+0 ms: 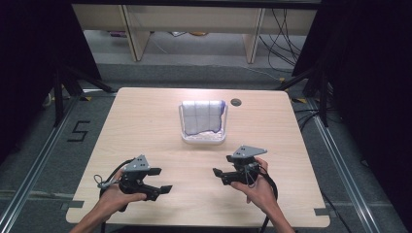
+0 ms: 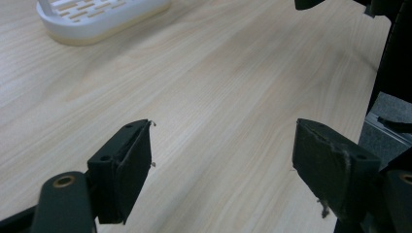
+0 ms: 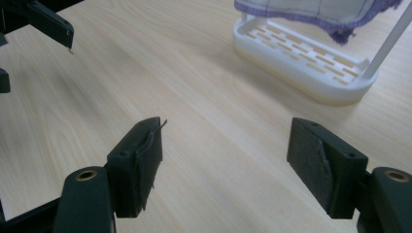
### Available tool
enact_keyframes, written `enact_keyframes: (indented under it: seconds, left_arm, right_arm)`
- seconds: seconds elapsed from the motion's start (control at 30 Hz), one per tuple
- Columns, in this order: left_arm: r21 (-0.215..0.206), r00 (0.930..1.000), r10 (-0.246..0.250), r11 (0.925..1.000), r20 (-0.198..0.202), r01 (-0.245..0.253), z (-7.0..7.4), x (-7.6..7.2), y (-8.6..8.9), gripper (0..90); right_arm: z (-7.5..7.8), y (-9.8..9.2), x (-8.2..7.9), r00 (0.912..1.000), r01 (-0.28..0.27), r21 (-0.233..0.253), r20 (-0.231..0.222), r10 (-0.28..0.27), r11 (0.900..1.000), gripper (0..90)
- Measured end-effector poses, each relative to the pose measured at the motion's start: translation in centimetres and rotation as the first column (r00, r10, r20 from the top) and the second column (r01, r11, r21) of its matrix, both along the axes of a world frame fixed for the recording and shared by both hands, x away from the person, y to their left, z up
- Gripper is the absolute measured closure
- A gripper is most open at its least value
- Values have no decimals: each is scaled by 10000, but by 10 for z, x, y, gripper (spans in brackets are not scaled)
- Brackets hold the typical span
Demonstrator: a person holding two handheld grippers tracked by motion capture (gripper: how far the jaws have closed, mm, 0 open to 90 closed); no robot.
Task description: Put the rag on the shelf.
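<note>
Wooden desk (image 1: 145,126) up top, with a white rack (image 1: 204,136) mid-desk holding a purple-edged cloth (image 1: 203,116) draped to hang; left tool (image 1: 158,180) and right tool (image 1: 219,174) hover nearside, both empty. Left gripper view: jaws wide apart over bare wood. Right gripper view: jaws spread too, rack (image 3: 301,63) and cloth (image 3: 316,12) ahead, probably lining up a grab.

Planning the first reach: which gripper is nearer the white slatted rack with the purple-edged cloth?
Right. The right gripper sits just below the white slatted rack; the left gripper lies farther down-left.
</note>
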State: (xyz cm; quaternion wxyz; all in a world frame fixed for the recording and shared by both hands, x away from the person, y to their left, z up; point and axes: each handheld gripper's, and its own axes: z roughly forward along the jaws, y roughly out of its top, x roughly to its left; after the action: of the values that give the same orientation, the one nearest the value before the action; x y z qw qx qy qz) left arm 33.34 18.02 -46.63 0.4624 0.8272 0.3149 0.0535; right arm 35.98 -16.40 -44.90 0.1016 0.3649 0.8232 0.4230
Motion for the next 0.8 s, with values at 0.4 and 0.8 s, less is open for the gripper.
enact_keyframes:
  seconds: [0.4,0.8]
  left_arm:
    - [289,9999,-60,9996,80,58,-14,-14,9,209]
    - [220,9996,-71,9997,276,65,-28,-32,12,195]
  right_arm:
    - [-15,-12,-19,10000,-60,-110,76,61,9999,275]
    - [-32,-17,-43,9997,-66,-167,-246,62,9998,204]
